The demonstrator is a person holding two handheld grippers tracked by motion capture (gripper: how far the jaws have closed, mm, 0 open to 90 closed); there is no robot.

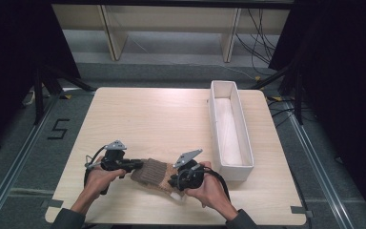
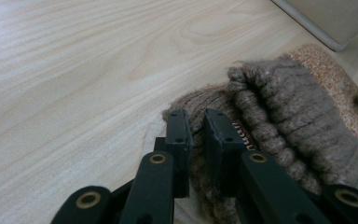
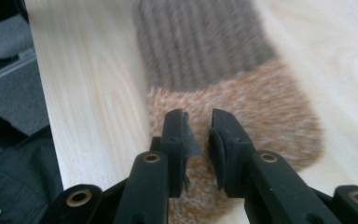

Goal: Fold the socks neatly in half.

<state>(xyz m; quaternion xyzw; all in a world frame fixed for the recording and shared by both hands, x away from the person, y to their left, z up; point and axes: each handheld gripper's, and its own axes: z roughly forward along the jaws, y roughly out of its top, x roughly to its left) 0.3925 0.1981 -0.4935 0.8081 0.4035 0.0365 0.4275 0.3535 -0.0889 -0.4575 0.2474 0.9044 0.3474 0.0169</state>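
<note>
A knitted sock lies flat near the table's front edge, with a brown ribbed cuff, an orange-tan middle and a pale toe. My left gripper comes in from the left at the cuff end. Its jaws stand close together with a fold of brown knit pinched between them. My right gripper sits over the orange part from the right. In the right gripper view its jaws are narrow, with orange knit in the gap between them.
A long white box stands along the right side of the wooden table; its corner lies just beyond the sock. Bare wood stretches behind and to the left of the sock. Dark floor drops off past the near edge.
</note>
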